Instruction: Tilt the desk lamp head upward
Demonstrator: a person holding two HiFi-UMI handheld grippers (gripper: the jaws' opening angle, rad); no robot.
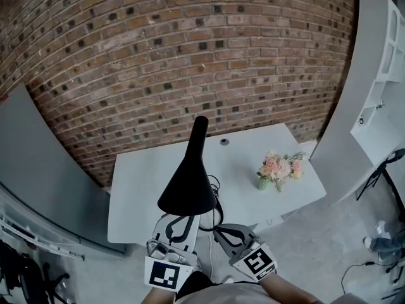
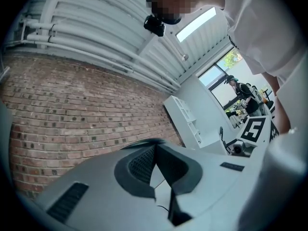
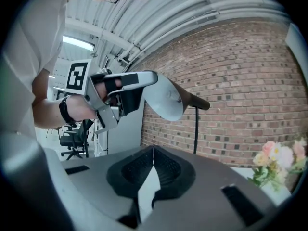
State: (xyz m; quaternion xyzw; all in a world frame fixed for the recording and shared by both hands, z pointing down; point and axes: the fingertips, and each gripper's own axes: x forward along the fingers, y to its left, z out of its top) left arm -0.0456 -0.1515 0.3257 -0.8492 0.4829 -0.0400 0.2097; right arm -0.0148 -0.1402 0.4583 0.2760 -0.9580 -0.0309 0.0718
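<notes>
Left gripper (image 3: 143, 87) aloft — fingers (image 3: 144, 77) tight on lamp head (image 3: 166, 102) rim

The lamp head (image 1: 188, 189) hides the fingers of the left gripper (image 1: 171, 233) in head view.

Side by side, left gripper (image 2: 154, 147) and right gripper (image 3: 153, 150) show closed jaws.
</notes>
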